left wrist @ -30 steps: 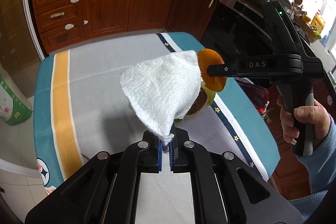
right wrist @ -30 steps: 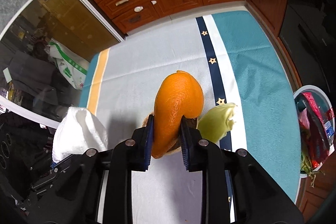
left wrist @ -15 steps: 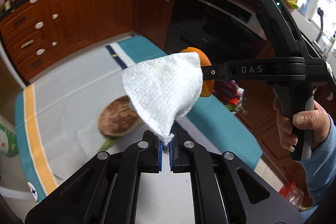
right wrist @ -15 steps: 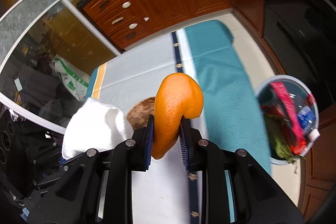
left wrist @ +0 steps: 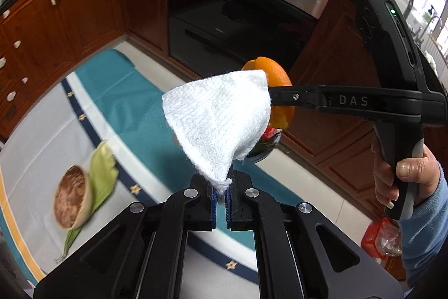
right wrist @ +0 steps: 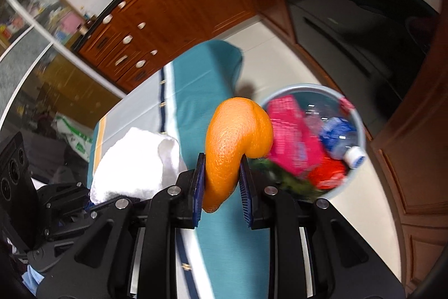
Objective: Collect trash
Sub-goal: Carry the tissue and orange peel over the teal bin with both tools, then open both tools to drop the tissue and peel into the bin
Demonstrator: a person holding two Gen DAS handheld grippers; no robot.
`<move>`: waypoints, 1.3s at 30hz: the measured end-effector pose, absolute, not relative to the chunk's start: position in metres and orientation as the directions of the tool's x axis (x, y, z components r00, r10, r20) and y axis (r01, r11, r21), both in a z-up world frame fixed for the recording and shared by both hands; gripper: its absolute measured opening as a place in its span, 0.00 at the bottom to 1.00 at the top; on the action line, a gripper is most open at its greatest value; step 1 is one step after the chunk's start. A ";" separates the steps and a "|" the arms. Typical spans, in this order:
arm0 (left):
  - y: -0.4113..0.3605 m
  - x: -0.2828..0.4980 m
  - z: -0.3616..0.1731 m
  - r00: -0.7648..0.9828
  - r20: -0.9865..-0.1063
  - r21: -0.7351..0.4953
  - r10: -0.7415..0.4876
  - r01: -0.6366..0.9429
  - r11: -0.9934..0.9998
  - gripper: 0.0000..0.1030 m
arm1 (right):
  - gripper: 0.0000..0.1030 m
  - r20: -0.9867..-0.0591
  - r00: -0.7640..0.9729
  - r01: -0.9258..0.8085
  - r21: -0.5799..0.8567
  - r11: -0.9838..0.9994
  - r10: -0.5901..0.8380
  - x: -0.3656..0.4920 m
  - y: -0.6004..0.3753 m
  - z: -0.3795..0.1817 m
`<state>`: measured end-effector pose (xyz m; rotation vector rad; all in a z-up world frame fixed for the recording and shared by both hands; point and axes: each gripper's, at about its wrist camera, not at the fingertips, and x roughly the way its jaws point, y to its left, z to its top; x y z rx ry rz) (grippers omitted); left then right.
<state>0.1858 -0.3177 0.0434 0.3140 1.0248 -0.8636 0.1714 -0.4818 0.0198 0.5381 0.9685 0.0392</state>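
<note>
My left gripper (left wrist: 221, 191) is shut on the corner of a white paper towel (left wrist: 218, 122), which stands up above the table's right edge. The same paper towel (right wrist: 137, 164) shows at the left of the right wrist view. My right gripper (right wrist: 222, 178) is shut on a curled orange peel (right wrist: 238, 139), held over the teal edge of the table. In the left wrist view the orange peel (left wrist: 280, 94) peeks out behind the towel. A grey trash bin (right wrist: 358, 128) stands on the floor just beyond the peel, full of red, pink and blue waste.
A brown round shell (left wrist: 71, 196) and a green leaf (left wrist: 102, 173) lie on the striped tablecloth (left wrist: 33, 147). A hand (left wrist: 403, 178) in a blue sleeve holds the right gripper's handle. Wooden cabinets (left wrist: 56, 27) and a dark oven (left wrist: 238, 16) line the floor beyond.
Both grippers have swung to the right off the table's middle toward its teal edge, keeping the towel and peel. The trash bin has come close under the peel; the shell and leaf fell behind.
</note>
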 end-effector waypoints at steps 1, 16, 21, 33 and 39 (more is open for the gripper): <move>-0.329 0.188 0.040 0.217 -0.852 -0.160 -0.476 0.759 0.632 0.05 | 0.21 -0.774 0.577 0.216 0.452 0.865 0.261 0.169 -0.491 0.017; -0.449 0.229 -0.057 0.080 -0.941 -0.155 -0.328 0.760 0.631 0.05 | 0.21 -0.848 0.455 0.321 0.440 0.838 0.271 0.199 -0.553 -0.071; -0.460 0.243 -0.091 0.026 -0.956 -0.175 -0.291 0.746 0.643 0.05 | 0.21 -0.876 0.389 0.322 0.420 0.848 0.286 0.220 -0.554 -0.102; -0.466 0.258 -0.130 0.001 -0.966 -0.174 -0.258 0.737 0.653 0.05 | 0.21 -0.901 0.323 0.310 0.390 0.867 0.289 0.237 -0.560 -0.132; -0.464 0.251 -0.127 0.052 -0.966 -0.127 -0.255 0.761 0.636 0.06 | 0.21 -0.906 0.305 0.333 0.391 0.858 0.294 0.236 -0.560 -0.143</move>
